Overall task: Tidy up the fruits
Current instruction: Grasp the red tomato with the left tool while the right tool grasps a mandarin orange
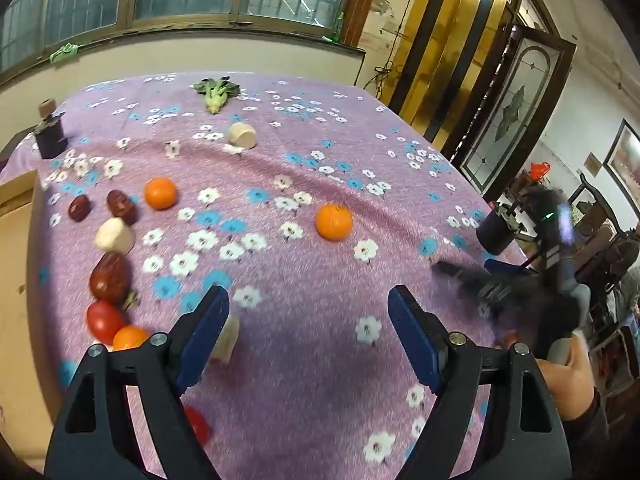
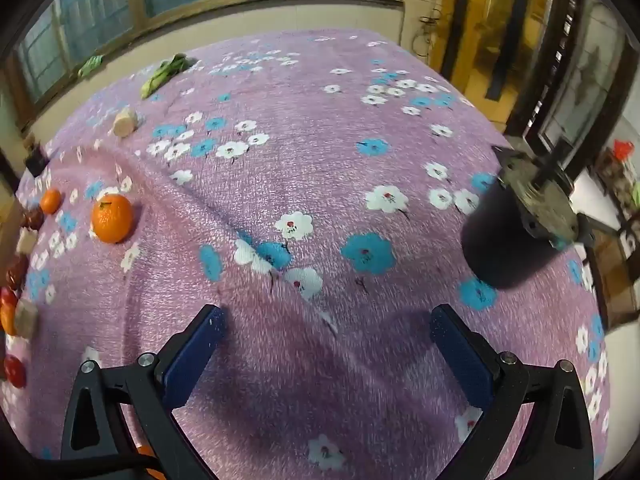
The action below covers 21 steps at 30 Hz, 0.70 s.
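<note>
Fruit sat mostly down the left side of the purple flowered cloth: from the left wrist view, two dark red dates near a small orange, a white root chunk just below them, then a bigger red date, a red tomato and another orange partly hidden by the left gripper. Left gripper jaws stood wide apart, nothing between the pads, bare cloth under the gap; a pale chunk peeked out just beside its left finger. Leafy green lay at the far edge, a tan cut chunk nearer. One lone orange sat mid-cloth, well apart from the left cluster. Further right, the right gripper was blurred in the left view; its own camera showed jaws fully spread, holding nothing, over bare cloth. A dark cylinder stood at the right edge.
</note>
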Each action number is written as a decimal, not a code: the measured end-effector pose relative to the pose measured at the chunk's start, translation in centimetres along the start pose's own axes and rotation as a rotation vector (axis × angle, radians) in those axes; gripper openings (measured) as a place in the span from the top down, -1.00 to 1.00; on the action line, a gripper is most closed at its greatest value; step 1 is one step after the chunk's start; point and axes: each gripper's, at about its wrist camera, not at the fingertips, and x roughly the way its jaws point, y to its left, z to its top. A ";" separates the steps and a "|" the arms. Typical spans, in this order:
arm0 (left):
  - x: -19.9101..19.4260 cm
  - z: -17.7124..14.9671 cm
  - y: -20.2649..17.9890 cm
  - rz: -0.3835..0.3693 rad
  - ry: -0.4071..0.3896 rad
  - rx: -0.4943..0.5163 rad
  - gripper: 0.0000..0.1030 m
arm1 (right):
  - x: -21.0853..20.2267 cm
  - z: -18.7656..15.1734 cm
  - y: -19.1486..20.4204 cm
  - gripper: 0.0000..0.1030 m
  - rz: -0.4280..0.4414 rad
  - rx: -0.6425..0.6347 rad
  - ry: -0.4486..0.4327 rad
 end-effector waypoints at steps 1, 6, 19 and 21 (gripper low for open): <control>-0.1 -0.2 0.0 0.002 0.003 0.002 -0.59 | -1.1 -0.4 -0.8 -0.98 0.078 0.081 -0.036; -1.7 -0.8 -0.7 0.004 0.012 0.031 -0.59 | -3.5 -1.0 -2.6 -0.98 0.467 0.323 -0.056; -4.6 -2.9 0.4 0.073 -0.028 0.054 -0.59 | -9.1 -1.8 3.6 -1.00 0.308 0.017 -0.137; -5.2 -3.1 0.8 0.086 -0.038 0.060 -0.59 | -10.8 -2.6 4.0 -1.00 0.247 -0.009 -0.225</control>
